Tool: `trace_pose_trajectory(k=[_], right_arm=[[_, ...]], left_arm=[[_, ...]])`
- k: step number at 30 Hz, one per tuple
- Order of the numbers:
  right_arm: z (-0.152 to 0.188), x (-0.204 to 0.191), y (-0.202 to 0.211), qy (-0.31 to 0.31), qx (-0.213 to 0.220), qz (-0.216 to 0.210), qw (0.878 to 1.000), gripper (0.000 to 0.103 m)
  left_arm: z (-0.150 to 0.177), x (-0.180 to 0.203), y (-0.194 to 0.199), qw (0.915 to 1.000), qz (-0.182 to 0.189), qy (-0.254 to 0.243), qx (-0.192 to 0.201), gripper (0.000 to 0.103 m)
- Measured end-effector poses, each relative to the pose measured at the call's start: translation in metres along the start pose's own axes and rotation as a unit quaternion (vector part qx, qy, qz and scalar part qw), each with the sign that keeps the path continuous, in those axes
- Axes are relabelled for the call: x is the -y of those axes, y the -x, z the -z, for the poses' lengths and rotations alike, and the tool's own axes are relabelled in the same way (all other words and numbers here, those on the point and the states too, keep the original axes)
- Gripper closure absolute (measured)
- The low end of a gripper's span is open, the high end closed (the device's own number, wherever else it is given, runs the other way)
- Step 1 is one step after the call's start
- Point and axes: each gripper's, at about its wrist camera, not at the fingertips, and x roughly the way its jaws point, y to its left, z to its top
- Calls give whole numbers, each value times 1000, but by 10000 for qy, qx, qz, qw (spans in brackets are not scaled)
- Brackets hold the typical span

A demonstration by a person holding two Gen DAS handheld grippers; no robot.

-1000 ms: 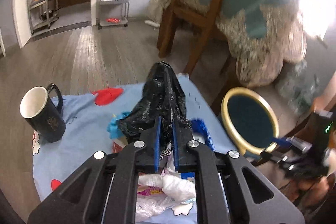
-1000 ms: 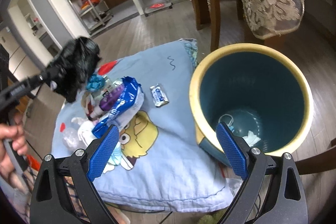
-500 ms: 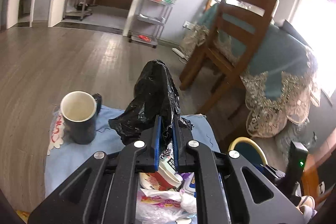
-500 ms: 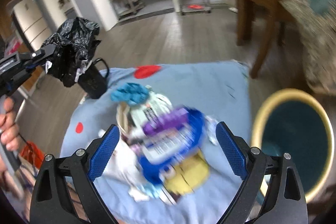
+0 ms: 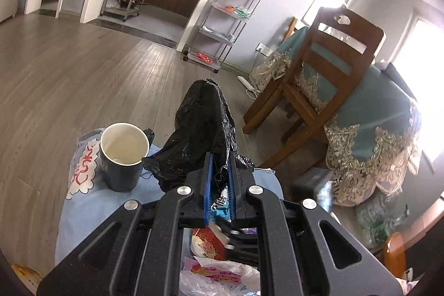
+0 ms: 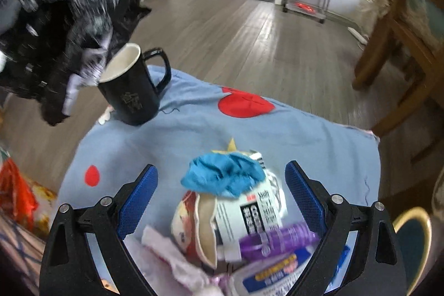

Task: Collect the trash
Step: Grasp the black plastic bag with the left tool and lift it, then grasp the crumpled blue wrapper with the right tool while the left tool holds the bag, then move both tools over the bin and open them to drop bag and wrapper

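My left gripper (image 5: 219, 158) is shut on a crumpled black plastic bag (image 5: 202, 126), held up above the blue cartoon cloth (image 5: 83, 201). The same black bag (image 6: 63, 18) hangs blurred at the upper left of the right wrist view. My right gripper (image 6: 222, 182) stands open over a heap of trash on the cloth (image 6: 194, 126): a crumpled blue scrap (image 6: 224, 176), a white printed wrapper (image 6: 249, 210), a purple wrapper (image 6: 277, 240) and a blue-and-white packet (image 6: 274, 276). Nothing is between its fingers. More wrappers (image 5: 219, 268) lie under the left gripper.
A dark mug (image 6: 133, 85) with a white inside stands on the cloth's far left; the mug (image 5: 123, 157) sits just left of the bag. A yellow-rimmed teal bin (image 6: 413, 240) is at the right. A wooden chair (image 5: 319, 90) and draped table (image 5: 374, 135) stand beyond.
Both hands swung left. The right gripper left the bin and now hovers over the trash heap. The left gripper rose and rolled, still holding the bag.
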Motion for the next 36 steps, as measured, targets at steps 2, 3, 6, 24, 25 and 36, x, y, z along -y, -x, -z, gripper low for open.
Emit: trace_pose_trajectory(k=[2, 3, 6, 24, 25, 36], right_arm=[[-2, -5, -11, 150, -97, 141, 9997, 11], [-2, -6, -17, 195, -165, 205, 9995, 11], [-1, -3, -32, 193, -374, 344, 9985, 29], [15, 44, 58, -565, 497, -345, 9966, 76], [18, 46, 68, -574, 569, -355, 9961, 76], [87, 93, 170, -1018, 1121, -130, 9884, 76]], left_arm=[[0, -1, 0, 10000, -8, -1, -1, 94], [0, -1, -1, 10000, -1, -9, -8, 94], [1, 0, -3, 10000, 3, -55, -37, 94], [6, 22, -12, 9994, 117, -315, -109, 94], [7, 26, -13, 9992, 144, -356, -124, 94], [31, 76, -32, 9935, 611, -838, -467, 94]])
